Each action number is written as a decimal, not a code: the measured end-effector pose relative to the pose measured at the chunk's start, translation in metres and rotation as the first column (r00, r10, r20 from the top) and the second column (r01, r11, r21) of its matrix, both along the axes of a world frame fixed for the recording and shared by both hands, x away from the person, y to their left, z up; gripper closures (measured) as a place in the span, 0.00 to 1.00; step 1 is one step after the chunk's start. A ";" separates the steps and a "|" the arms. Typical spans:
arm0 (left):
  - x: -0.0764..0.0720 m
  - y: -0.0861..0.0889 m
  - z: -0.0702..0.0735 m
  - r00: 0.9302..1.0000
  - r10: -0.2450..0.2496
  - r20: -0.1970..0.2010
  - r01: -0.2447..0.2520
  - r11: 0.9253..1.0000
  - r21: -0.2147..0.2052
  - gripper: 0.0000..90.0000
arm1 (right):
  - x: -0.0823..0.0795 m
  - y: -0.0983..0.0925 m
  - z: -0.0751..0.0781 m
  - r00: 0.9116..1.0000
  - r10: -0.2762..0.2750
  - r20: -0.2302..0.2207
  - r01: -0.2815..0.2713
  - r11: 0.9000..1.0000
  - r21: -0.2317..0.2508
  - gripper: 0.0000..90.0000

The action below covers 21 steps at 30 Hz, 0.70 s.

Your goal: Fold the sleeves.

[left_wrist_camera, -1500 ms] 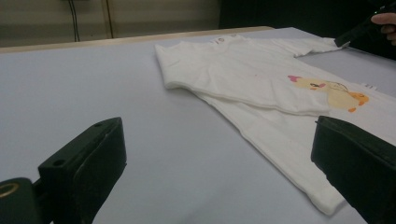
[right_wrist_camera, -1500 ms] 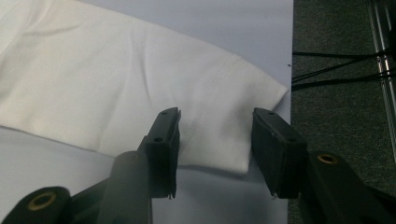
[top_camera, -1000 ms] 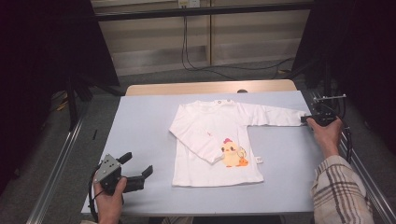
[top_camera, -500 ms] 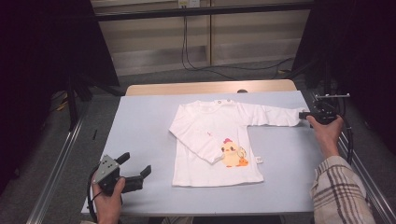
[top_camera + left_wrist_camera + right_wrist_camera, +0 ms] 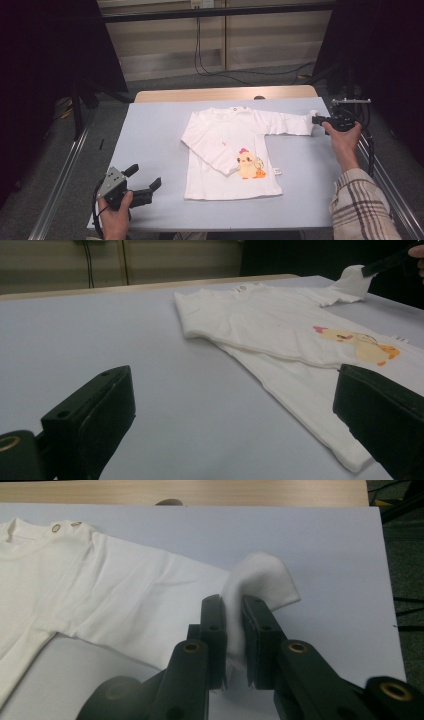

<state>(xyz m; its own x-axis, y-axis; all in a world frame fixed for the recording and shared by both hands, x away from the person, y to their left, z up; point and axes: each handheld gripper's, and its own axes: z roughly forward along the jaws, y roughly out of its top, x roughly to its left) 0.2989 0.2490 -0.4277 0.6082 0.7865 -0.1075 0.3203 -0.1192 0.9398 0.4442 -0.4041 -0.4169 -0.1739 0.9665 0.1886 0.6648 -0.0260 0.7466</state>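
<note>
A small white long-sleeved shirt with a yellow chick print lies flat on the pale blue table; one sleeve is folded across the front. The other sleeve stretches to the right, and my right gripper is shut on its cuff, which bunches up between the jaws and lifts off the table. My left gripper rests near the table's front left corner, open, with nothing between its jaws. In the left gripper view the shirt lies ahead to the right, apart from that gripper.
Beyond the blue top runs a wooden table edge. Metal frame rails run along both sides. Cables hang at the back wall. Bare table surface lies left of the shirt.
My right gripper has risen slightly with the cuff, lifting the sleeve end off the table. The left gripper has stayed in place.
</note>
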 end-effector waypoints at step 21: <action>-0.002 0.001 0.001 1.000 -0.004 0.008 0.004 1.000 0.001 0.04 | -0.011 0.031 0.015 0.989 0.122 0.079 -0.125 0.992 0.031 0.90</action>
